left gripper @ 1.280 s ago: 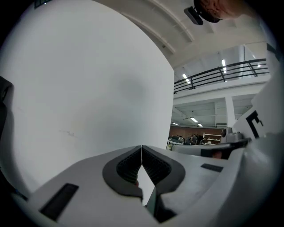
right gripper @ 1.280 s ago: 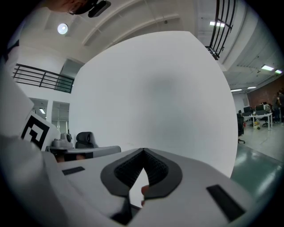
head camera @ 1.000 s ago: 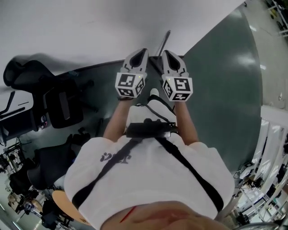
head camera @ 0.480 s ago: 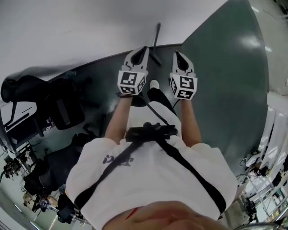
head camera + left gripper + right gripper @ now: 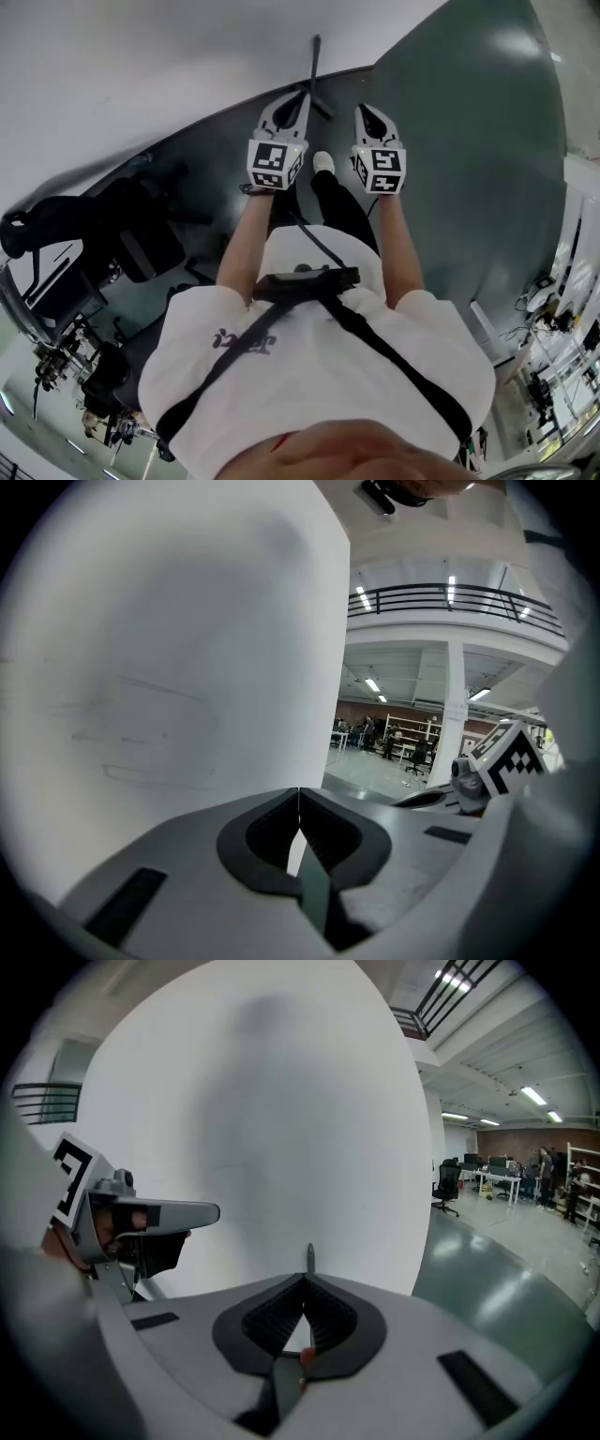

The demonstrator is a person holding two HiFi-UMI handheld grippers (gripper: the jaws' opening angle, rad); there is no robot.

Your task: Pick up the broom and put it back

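Two grippers, jaws pressed together, nothing held: left gripper (image 5: 299,97), right gripper (image 5: 365,112), upper centre of the head view. One broom (image 5: 315,64): dark handle running up-frame against the white wall (image 5: 141,56), just beyond and between both tips, nearer the left. Approach likely straight ahead.

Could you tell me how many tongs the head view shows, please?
2: the left tongs point toward the broom by the wall; the right tongs are beside them on the right. Both are shut and empty. None seem hidden.
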